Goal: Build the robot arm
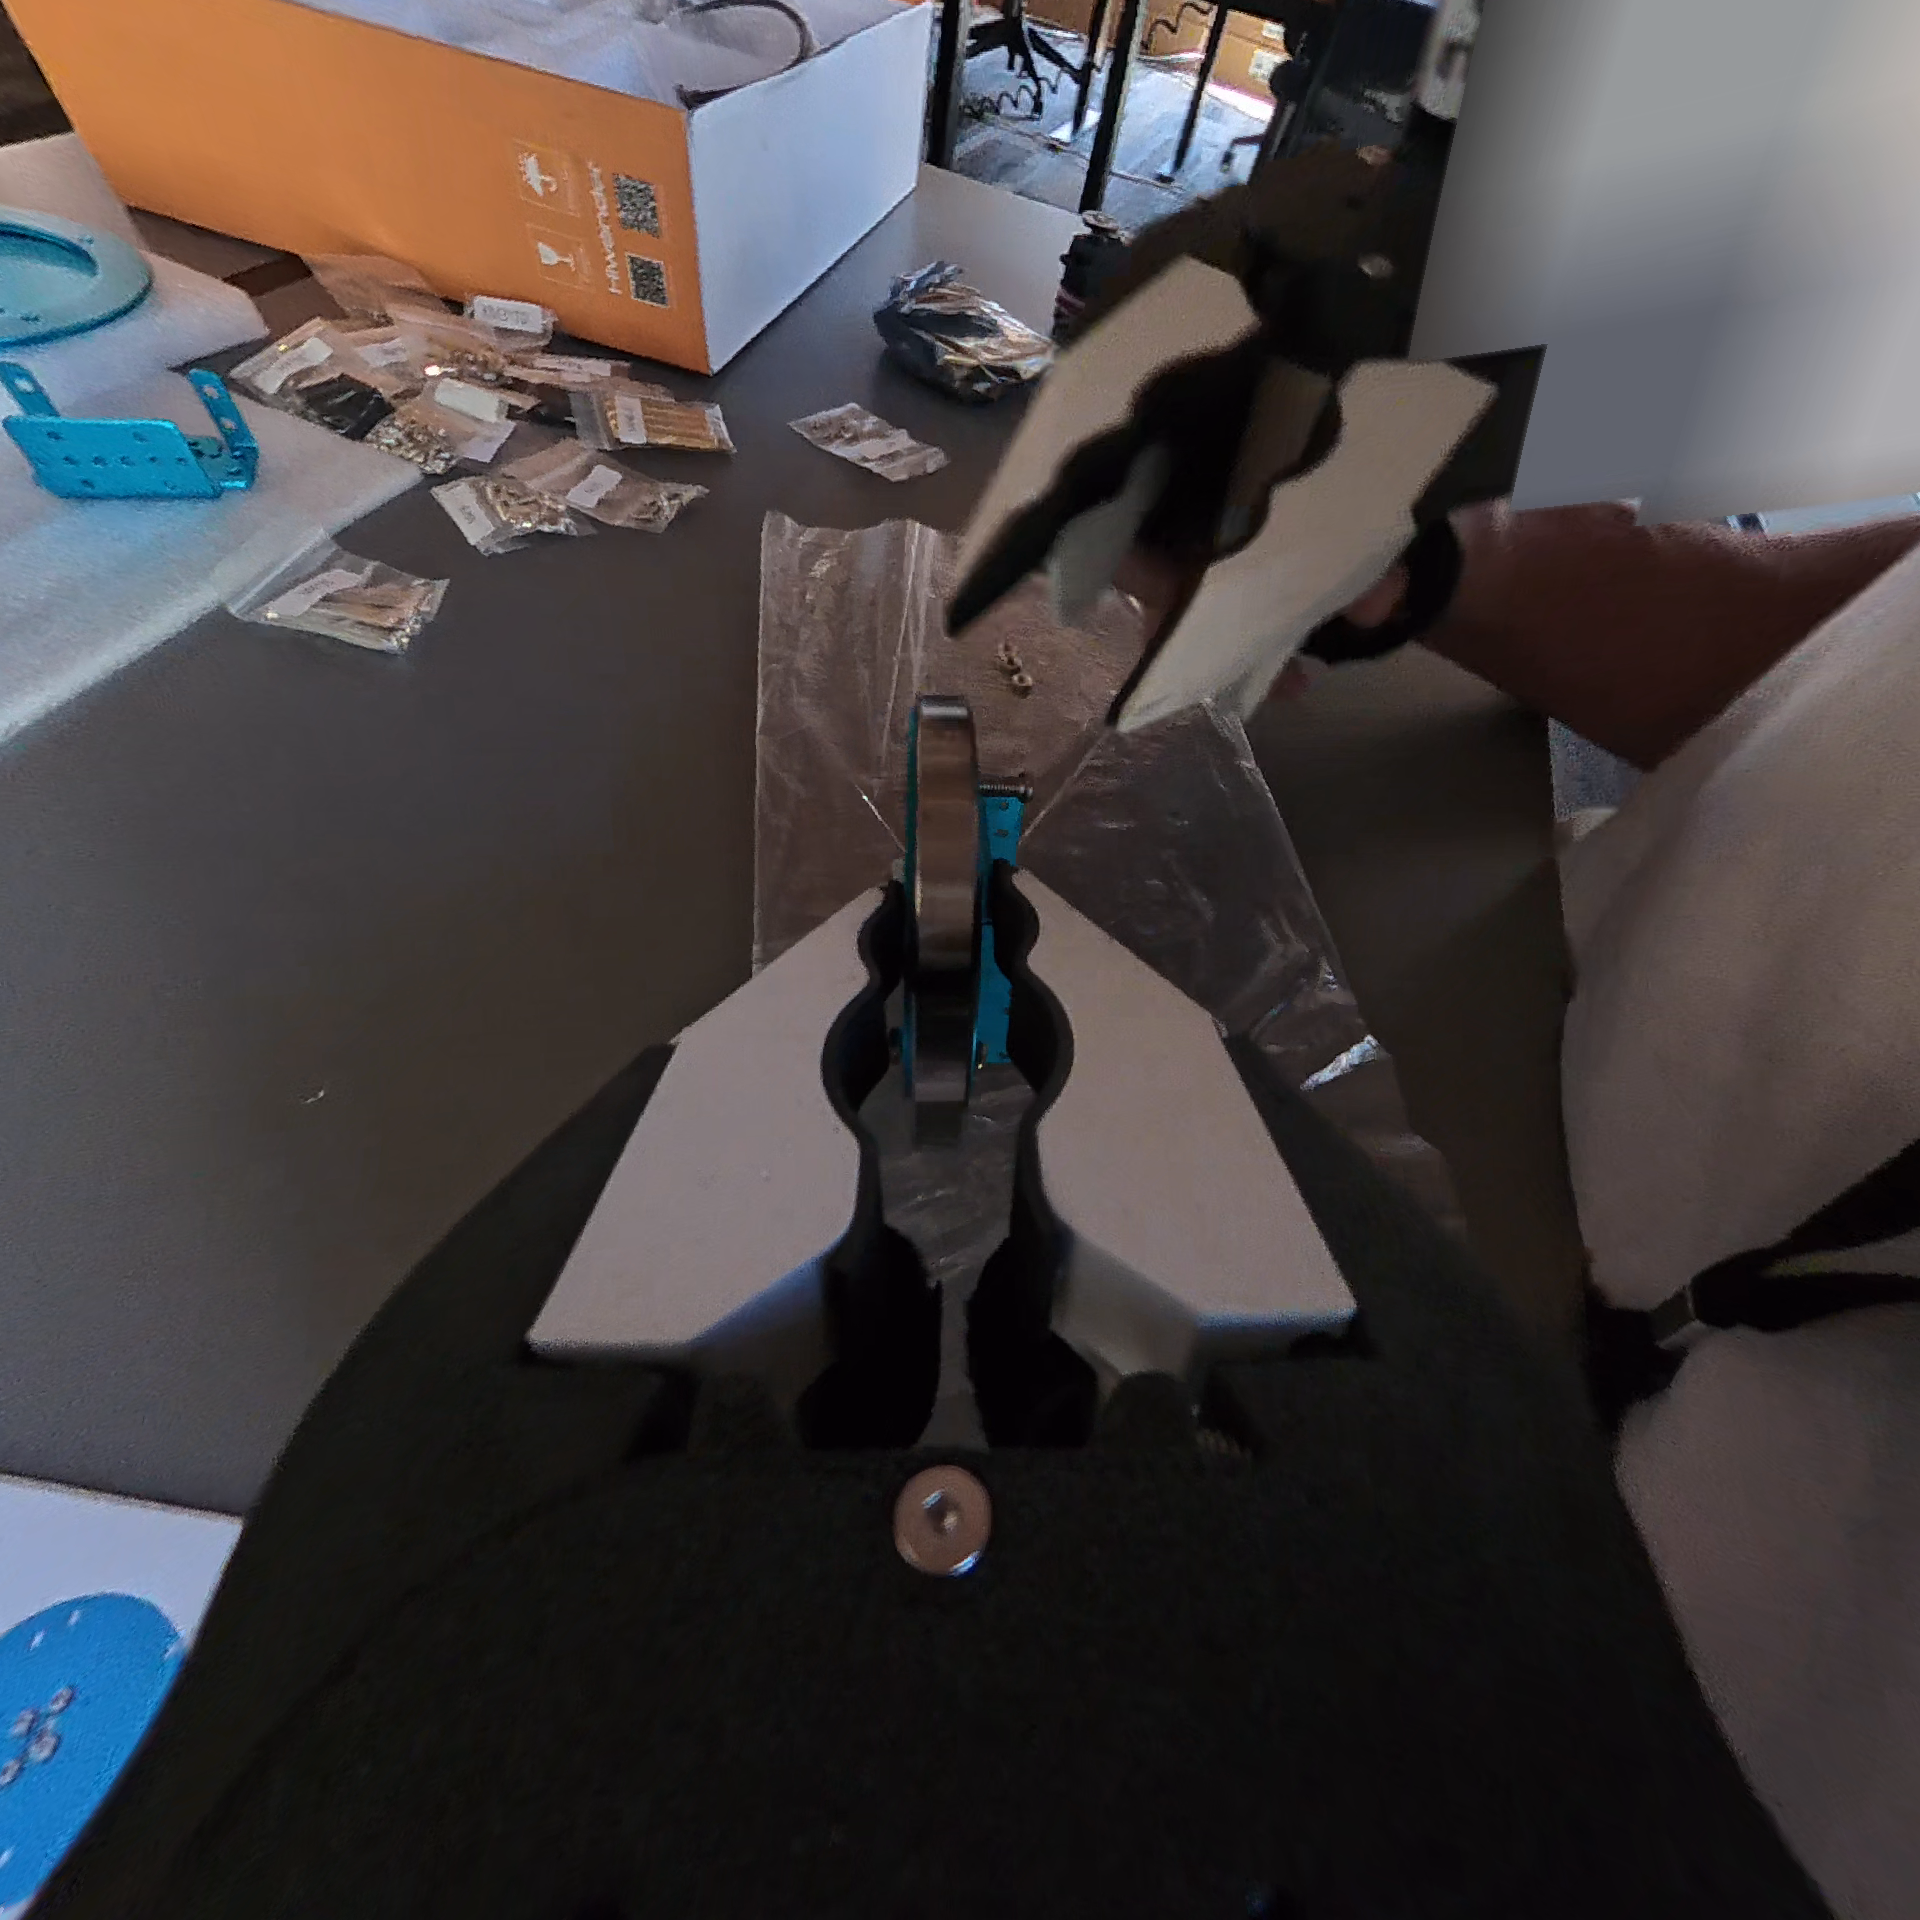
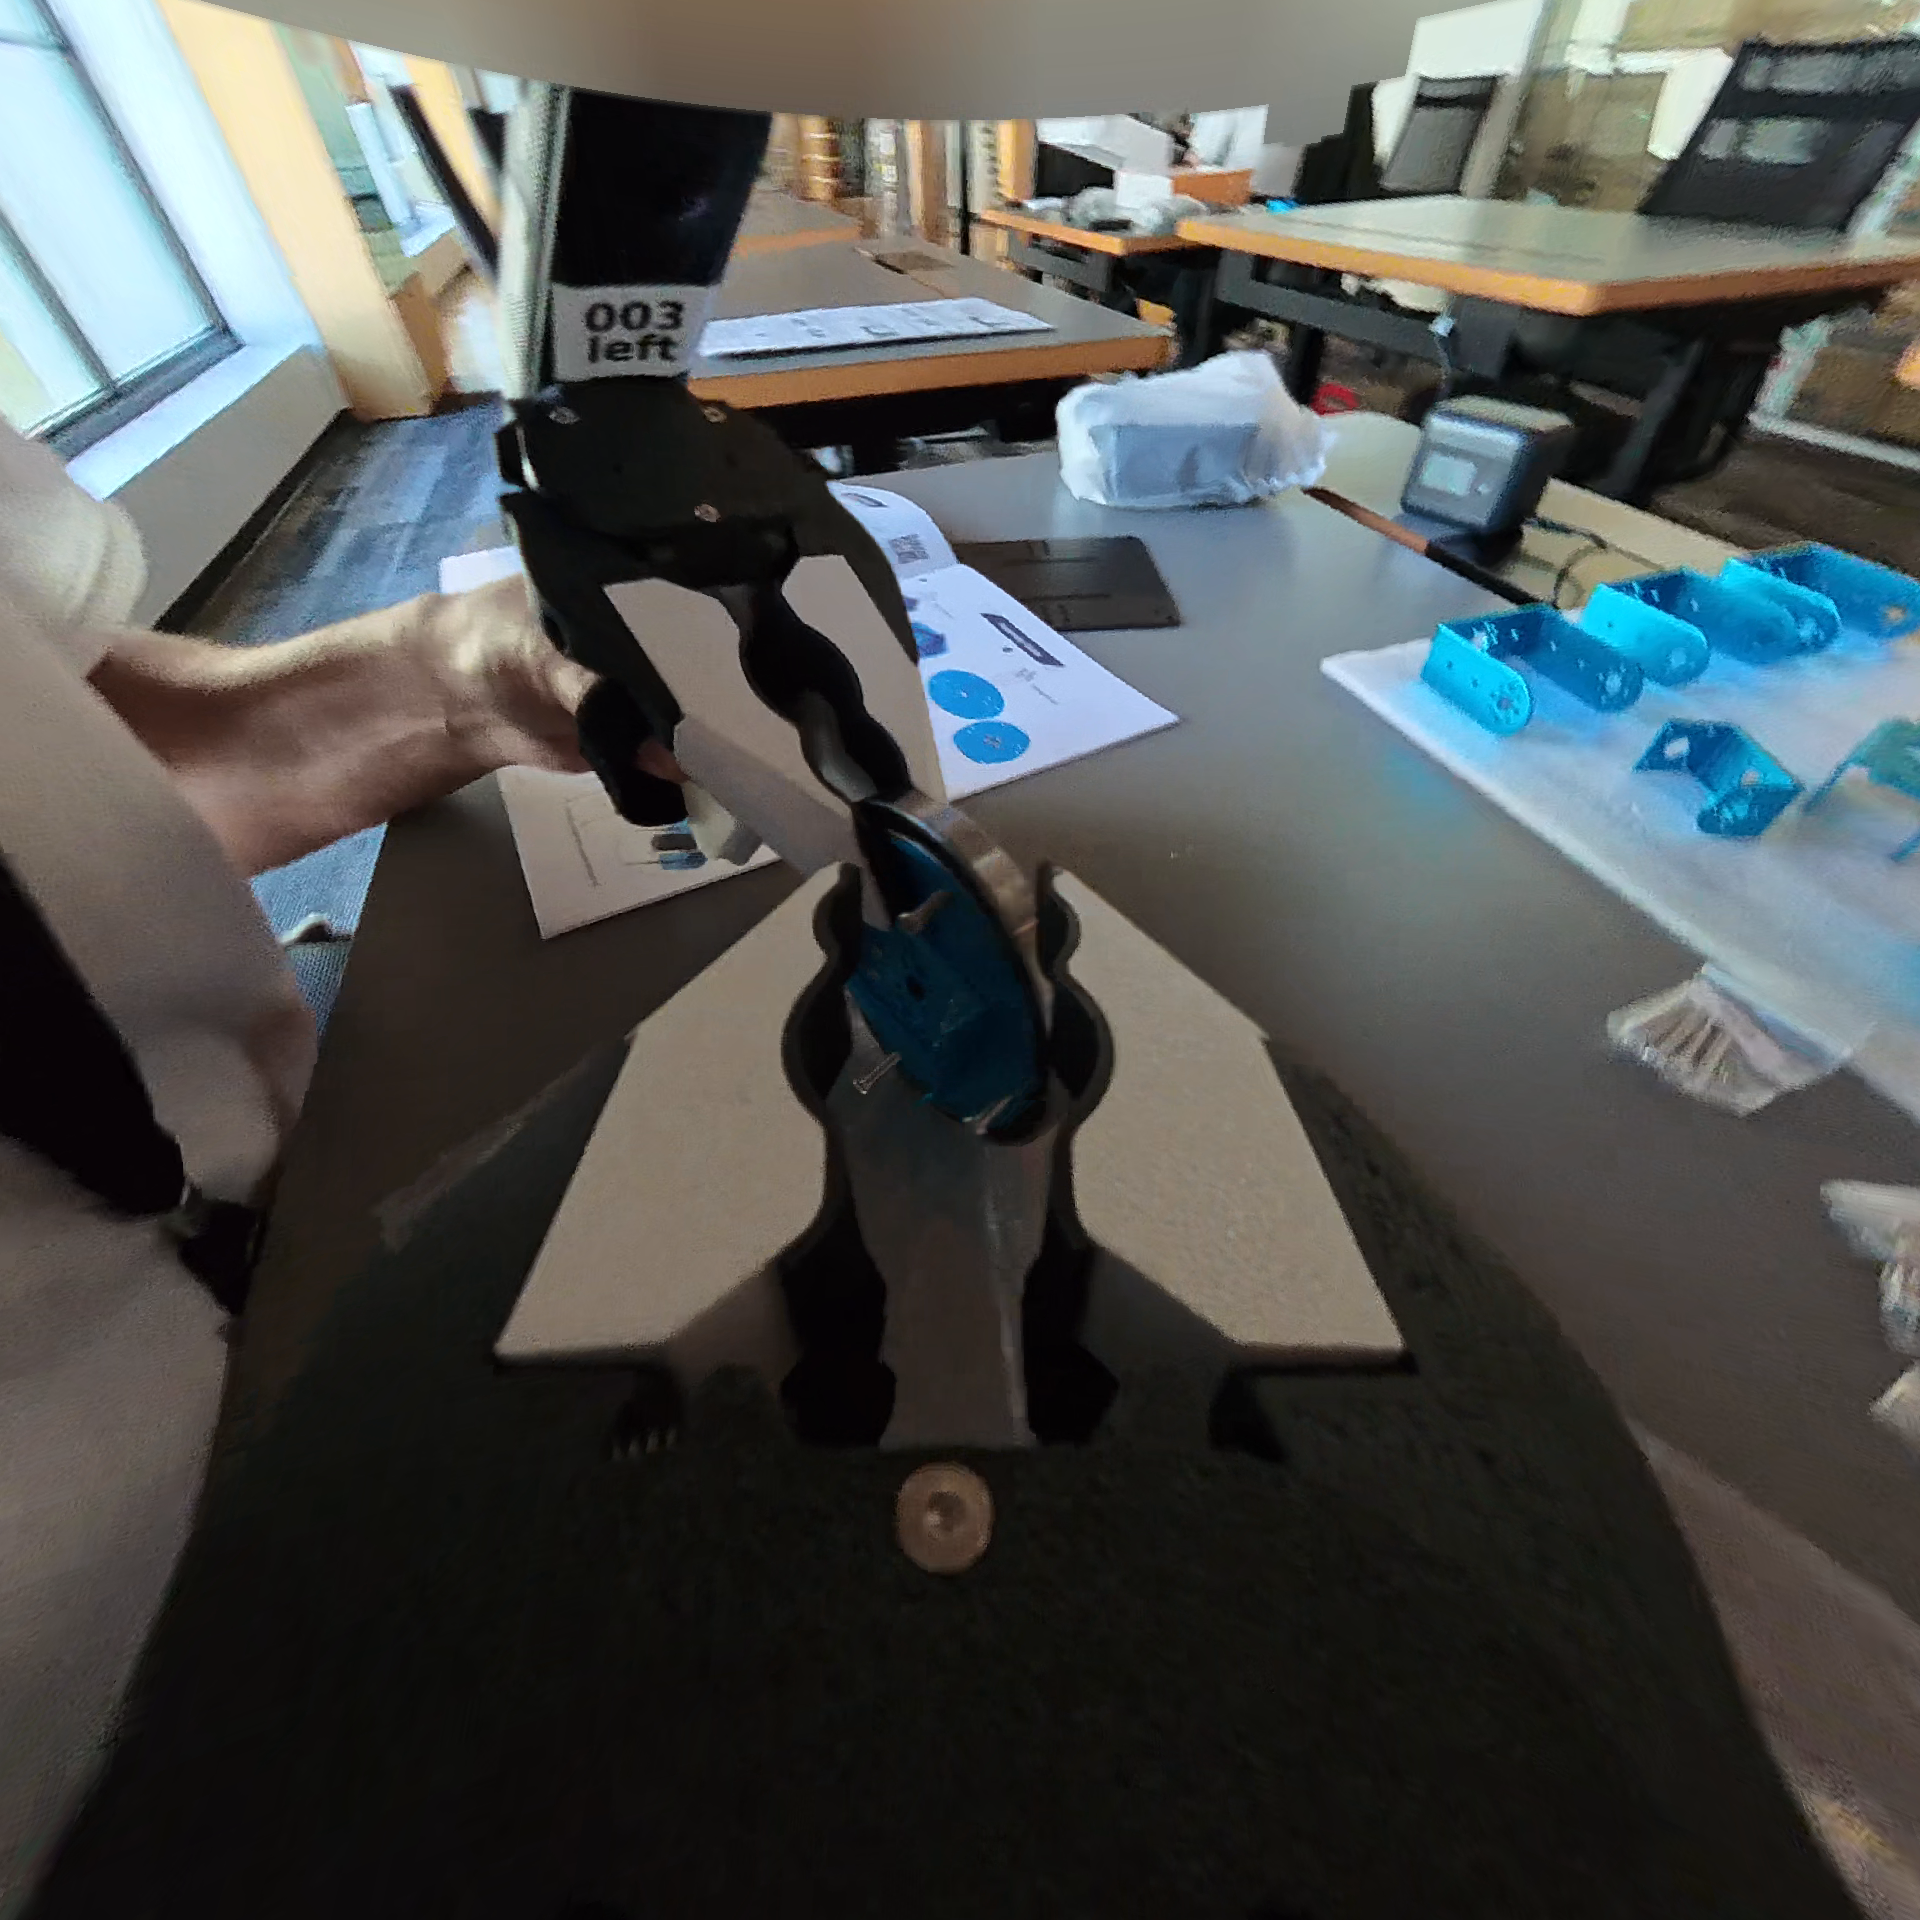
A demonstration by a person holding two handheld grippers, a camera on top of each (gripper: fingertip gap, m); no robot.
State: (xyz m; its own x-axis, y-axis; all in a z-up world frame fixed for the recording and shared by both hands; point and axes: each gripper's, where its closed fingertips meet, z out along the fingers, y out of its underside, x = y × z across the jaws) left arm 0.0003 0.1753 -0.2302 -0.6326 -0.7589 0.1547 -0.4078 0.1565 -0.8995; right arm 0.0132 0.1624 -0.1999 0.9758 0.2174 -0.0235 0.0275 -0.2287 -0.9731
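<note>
L gripper nearest cam in left wrist view; jaws clamped edge-on round a blue disc assy w/ thick silver ring, small screw sticking out the side; held in air above clear plastic bag lying flat on dark grey table; two tiny brass nuts on the bag just past the disc. R gripper shows farther off upper right, jaws apart, nothing seen between them, person's hand behind it. In right wrist view R gripper fingers straddle the blue disc assy w/ visible gap each side, not pinching; L gripper comes down from above, tips on disc top edge. Outward: hardware baggies scattered, orange/white box, blue U-bracket on white foam at left; blue brackets row on white sheet, instruction sheets, wrapped grey item, black plate.

Risks, judged: disc held only by thin rim, so could pivot or slip if R fingers knock it; loose screws may drop out if disc tilts; nuts sit on slick bag, a nudge rolls them off; motion blur suggests fast moves, so collision betw grippers possible.
</note>
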